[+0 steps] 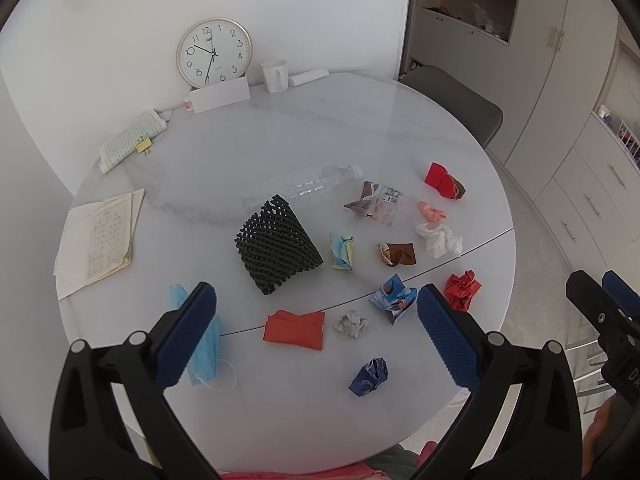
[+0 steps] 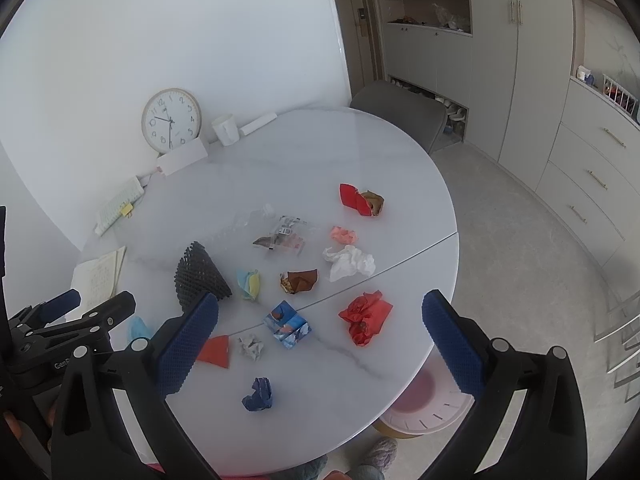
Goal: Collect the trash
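In the upper left of the left wrist frame, the wall clock [image 1: 215,53] is showing the numerals 1 to 12 on its white face; its small brand mark is too blurred to read. The open books' [image 1: 98,240] print is illegible. At lower left of the right wrist frame, the other gripper's black body [image 2: 60,354] is showing "Gen", cut off.

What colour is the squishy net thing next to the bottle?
The foam net sleeve is black with a diamond mesh pattern, clearest in the left wrist view.
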Available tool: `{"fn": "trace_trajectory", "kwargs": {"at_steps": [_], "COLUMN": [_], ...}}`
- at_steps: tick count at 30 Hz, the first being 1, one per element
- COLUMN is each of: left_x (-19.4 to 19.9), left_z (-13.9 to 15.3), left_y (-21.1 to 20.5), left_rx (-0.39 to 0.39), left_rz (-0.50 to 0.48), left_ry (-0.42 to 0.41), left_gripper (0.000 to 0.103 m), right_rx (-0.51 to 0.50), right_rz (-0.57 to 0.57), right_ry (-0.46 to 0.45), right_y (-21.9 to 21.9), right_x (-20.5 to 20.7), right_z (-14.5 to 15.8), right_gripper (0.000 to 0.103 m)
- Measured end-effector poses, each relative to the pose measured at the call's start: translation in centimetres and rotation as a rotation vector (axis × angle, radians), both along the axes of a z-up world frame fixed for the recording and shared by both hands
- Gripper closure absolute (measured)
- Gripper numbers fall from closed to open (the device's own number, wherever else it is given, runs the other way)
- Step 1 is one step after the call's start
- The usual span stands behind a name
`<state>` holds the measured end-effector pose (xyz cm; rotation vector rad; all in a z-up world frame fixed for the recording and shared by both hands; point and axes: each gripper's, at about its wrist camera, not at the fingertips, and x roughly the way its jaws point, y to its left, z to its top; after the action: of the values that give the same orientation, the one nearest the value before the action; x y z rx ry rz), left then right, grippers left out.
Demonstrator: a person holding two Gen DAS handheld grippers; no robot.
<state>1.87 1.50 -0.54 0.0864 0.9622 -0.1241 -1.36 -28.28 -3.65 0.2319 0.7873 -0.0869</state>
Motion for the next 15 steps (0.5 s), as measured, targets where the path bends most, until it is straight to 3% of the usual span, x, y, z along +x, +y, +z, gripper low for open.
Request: {"fn": "trace_trajectory", "kwargs": {"at_steps": [15], "left_x": [0.03], "left_z": [-0.07], "left_y": [0.1], "left_rx": [-0.002], "left_rz": [-0.001], "left_ry": [0.006], "left_gripper": [0.006], "right_rx": [-0.004], "right_rz": [0.006], "right_ry": [0.009], "right_y": [0.25], "right_x": [-0.06], "right_z": [-0.03], "right_gripper": [0.002]}}
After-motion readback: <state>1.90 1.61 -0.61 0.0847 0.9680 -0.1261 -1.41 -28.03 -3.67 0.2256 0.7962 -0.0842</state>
